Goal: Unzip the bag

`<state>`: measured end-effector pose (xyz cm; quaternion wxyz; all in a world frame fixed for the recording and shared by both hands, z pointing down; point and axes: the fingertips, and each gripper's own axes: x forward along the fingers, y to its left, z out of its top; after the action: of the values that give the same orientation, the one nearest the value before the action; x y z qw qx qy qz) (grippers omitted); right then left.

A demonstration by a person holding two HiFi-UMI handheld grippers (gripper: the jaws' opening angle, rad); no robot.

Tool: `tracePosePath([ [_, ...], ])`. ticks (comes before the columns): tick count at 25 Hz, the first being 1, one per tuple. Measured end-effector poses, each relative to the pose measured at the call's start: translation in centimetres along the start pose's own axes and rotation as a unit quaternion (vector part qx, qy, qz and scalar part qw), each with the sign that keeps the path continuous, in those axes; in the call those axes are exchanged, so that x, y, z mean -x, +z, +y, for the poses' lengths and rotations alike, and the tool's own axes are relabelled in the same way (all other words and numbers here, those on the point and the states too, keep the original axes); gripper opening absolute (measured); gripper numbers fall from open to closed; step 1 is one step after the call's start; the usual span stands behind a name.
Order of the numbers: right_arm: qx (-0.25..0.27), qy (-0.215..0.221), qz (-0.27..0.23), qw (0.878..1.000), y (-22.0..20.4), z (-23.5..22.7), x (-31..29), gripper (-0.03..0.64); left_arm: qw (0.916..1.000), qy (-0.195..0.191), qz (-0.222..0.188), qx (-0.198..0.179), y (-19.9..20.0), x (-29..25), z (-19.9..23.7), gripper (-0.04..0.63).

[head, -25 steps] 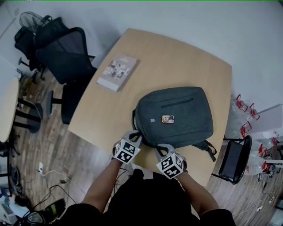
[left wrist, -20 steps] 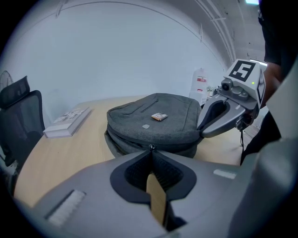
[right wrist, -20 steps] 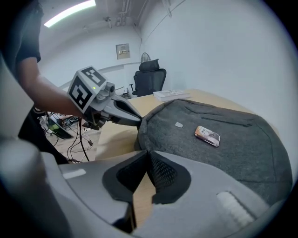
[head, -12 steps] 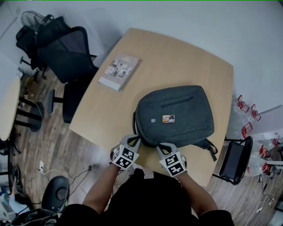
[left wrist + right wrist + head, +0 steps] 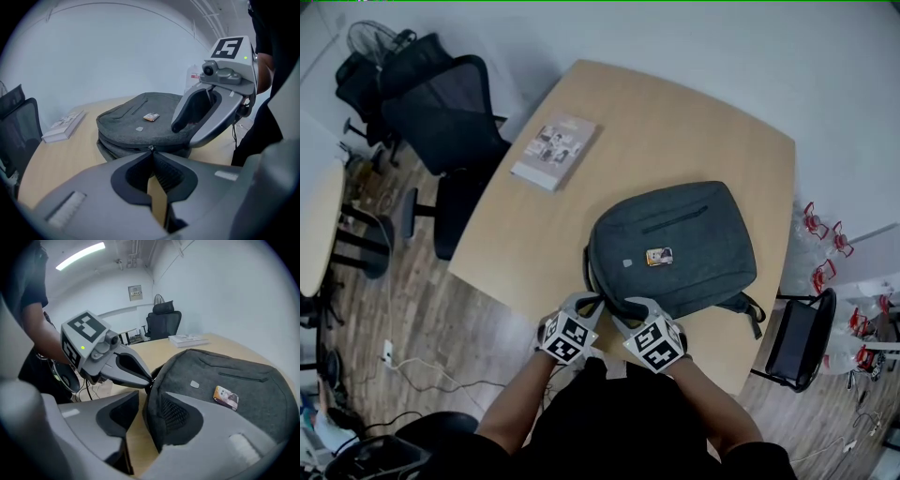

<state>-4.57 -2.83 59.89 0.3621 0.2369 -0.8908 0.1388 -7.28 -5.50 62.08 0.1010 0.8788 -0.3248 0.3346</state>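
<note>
Overhead, the head view alone takes in the whole grey bag, lying flat on the near right part of the worktop, with a book well apart at the far left. Its longer side runs left to right, slightly tilted, with a strap trailing off the right end. Only the left gripper view shows the left claw pinched together on a small zip pull at the bag's near edge. Just beside it, the right claw has just been opening; its jaws stand apart, the bag's rim unpressed between them. The 2 claws slant down and forward, side by side.
</note>
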Motion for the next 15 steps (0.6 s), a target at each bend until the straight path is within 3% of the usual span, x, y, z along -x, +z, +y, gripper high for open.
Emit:
tracePosePath([
  [1, 0.003, -0.002, 0.009, 1.000, -0.2, 0.1, -0.4, 0.146, 1.0000, -0.002, -0.001, 0.000, 0.1, 0.0, -0.3, 0.028],
  [3, -0.006, -0.005, 0.016, 1.000, -0.5, -0.2, -0.8, 0.071, 1.0000, -0.004, -0.003, 0.001, 0.0, 0.1, -0.6, 0.028],
  [9, -0.058, -0.006, -0.015, 0.998, -0.2, -1.1, 0.0, 0.037, 0.9998, -0.001, -0.004, -0.018, 0.1, 0.4, -1.1, 0.026],
  [15, -0.061, -0.032, -0.026, 0.997, -0.2, -1.2, 0.8, 0.032, 0.9996, 0.003, 0.003, -0.029, 0.4, 0.9, -2.1, 0.026],
])
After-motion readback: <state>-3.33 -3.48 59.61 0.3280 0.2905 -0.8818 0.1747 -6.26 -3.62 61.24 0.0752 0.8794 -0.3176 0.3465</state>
